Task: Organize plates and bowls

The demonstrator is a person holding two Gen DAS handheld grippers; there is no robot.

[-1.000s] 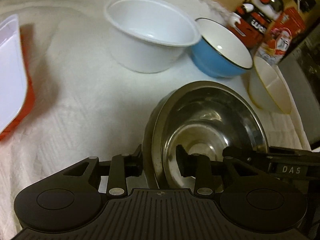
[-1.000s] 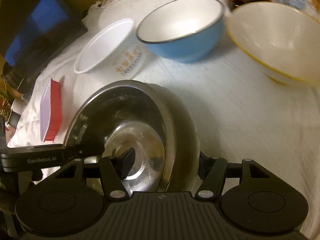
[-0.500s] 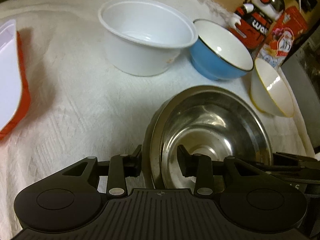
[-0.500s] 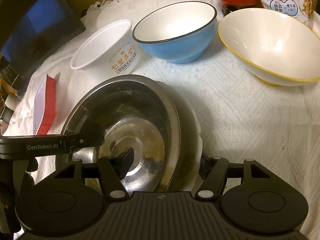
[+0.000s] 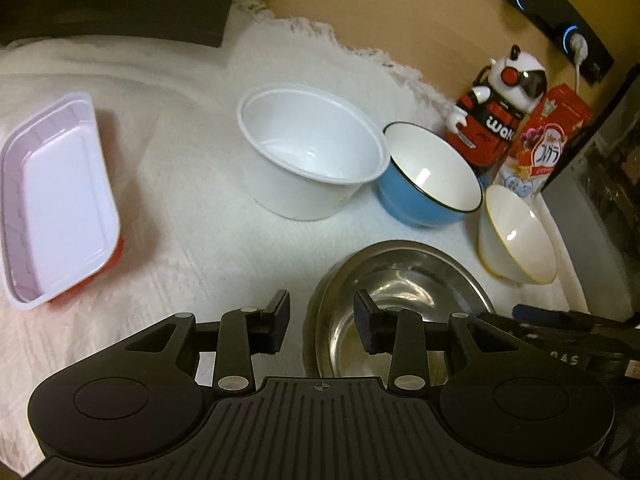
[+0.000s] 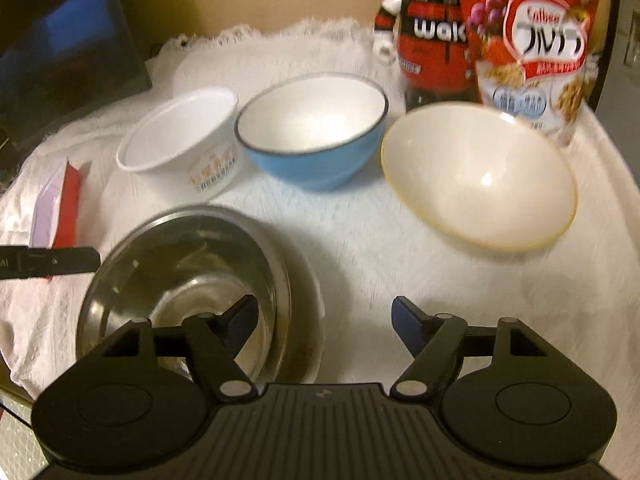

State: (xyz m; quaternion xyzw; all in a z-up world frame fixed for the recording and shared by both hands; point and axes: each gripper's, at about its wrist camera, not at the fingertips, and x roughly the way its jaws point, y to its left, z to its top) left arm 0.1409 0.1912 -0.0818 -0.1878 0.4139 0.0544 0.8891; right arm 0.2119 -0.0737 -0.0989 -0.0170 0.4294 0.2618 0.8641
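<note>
- Steel bowl [image 5: 400, 280] is seen resting on the cloth-covered tabletop [image 5: 200, 240], near the blue bowl [image 5: 430, 184] and white tub [image 5: 312, 152].
- Left gripper [image 5: 322, 316] is held open astride the steel rim, apparently clear of it.
- Right gripper [image 6: 324, 320] has just been opening, nothing gripped.

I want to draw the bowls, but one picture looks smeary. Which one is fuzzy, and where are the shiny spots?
Right wrist view: fuzzy from motion, smearing the cream bowl and cereal bag. Left wrist view: sharper, with bright glints inside the steel bowl and blue bowl. Both views curve at the edges and look yellowish.
</note>
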